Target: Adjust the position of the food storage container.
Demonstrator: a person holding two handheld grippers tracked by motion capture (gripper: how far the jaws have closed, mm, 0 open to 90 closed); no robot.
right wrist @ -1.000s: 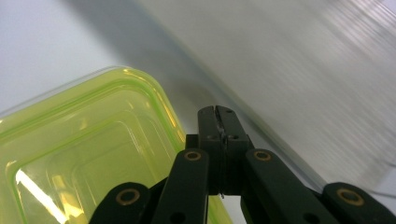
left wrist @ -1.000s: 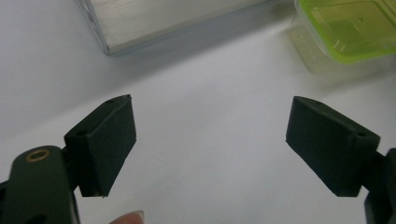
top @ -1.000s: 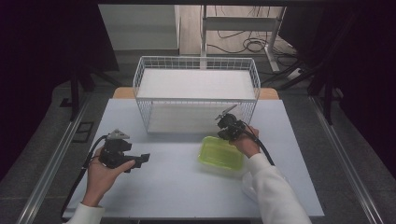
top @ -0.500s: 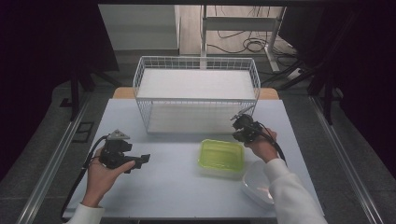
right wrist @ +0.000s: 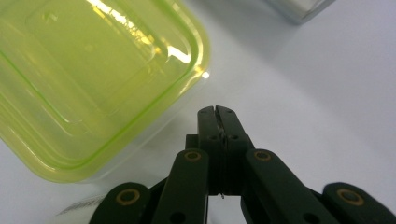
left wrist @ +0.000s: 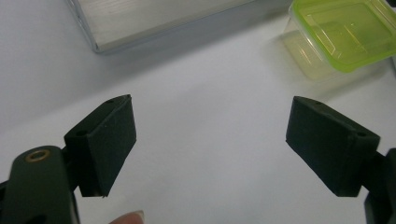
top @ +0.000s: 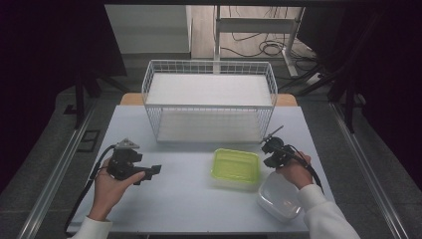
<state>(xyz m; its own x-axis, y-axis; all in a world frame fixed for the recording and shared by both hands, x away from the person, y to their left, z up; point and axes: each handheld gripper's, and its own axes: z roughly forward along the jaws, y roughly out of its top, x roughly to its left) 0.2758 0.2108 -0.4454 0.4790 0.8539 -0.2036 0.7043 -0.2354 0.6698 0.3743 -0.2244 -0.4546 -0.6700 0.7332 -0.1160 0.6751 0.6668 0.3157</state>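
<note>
Green-lidded container [top: 235, 168] just left of the clenched, empty right tongs [top: 269, 148]; left tongs [top: 155, 171] released, well apart.

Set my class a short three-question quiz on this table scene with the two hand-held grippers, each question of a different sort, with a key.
1. True or false: the right gripper grips the green-lidded container.
2. Which gripper has its jaws spread wide? A) left gripper B) right gripper
3. Fill in: behind the containers stands a white wire ____.

Key: 1 false, its jaws are shut on nothing, beside the container. 2 A. 3 basket.
</note>
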